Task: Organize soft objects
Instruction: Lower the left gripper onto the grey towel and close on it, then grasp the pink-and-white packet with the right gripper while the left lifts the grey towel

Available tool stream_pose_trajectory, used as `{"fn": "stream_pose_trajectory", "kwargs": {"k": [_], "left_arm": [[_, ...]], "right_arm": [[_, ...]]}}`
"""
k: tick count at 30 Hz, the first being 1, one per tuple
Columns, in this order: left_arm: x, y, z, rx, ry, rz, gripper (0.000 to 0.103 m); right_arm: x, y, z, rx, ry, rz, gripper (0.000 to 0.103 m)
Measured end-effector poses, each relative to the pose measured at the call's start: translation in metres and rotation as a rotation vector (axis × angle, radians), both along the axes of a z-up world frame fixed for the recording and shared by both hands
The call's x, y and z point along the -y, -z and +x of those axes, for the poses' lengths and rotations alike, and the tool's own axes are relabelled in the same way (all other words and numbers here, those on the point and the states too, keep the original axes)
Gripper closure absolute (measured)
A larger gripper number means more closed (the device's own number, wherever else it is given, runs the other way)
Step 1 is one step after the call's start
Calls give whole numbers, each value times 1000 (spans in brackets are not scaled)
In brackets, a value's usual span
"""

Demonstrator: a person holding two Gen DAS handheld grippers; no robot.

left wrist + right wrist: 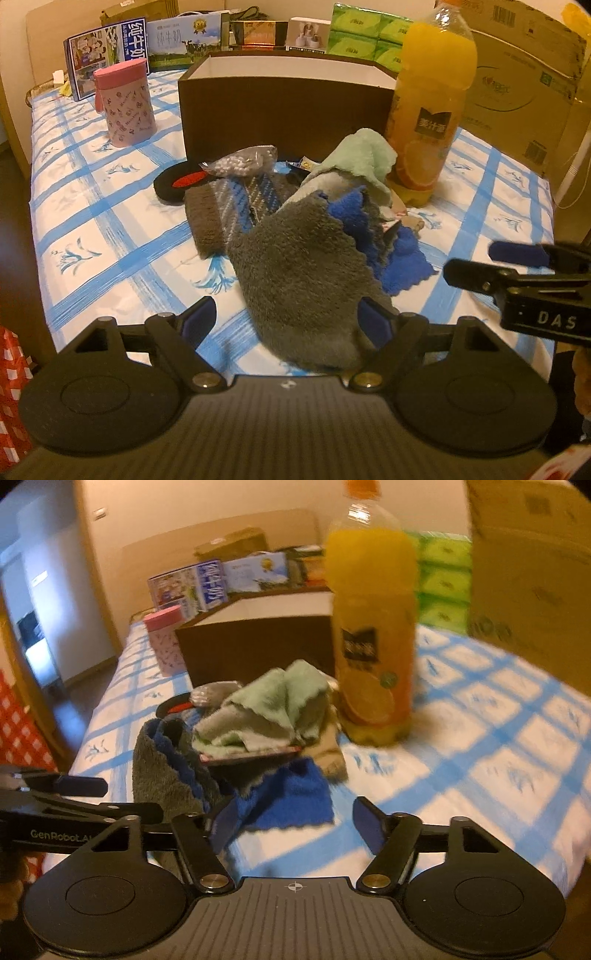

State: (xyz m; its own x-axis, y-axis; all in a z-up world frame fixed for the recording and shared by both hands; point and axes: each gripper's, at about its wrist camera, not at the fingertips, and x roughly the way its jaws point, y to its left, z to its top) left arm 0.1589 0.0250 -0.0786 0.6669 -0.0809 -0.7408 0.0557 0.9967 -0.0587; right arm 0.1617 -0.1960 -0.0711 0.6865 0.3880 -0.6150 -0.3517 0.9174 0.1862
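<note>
Left gripper (286, 321): jaws apart, straddling near end of fluffy grey cloth (299, 273), not pinching.
Right gripper (291, 821): jaws apart, over corner of fuzzy blue cloth (291, 797).
Soft pile: mid-table on blue-checked tablecloth (110, 229), before brown cardboard box (280, 107).
Pale green towel (280, 698): beside tall orange juice bottle (373, 635).
</note>
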Motion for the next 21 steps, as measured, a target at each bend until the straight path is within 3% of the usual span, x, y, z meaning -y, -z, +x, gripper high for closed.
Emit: {"fn": "stream_pose_trajectory", "kwargs": {"k": [9,17,20,21], "left_arm": [[-6,10,15,-21,-8,-22,21],[-10,14,18,-28,-17,-37,22],[-11,15,18,-32,-17,-40,25],[-11,15,18,-34,-17,-43,28]], "right_arm": [[-42,12,7,262,-255,-231,63],[-71,36,1,436,-425,-416,70],[-80,47,1,459,-485,-475,90],[-83,50,2,457,-496,-491,92]]}}
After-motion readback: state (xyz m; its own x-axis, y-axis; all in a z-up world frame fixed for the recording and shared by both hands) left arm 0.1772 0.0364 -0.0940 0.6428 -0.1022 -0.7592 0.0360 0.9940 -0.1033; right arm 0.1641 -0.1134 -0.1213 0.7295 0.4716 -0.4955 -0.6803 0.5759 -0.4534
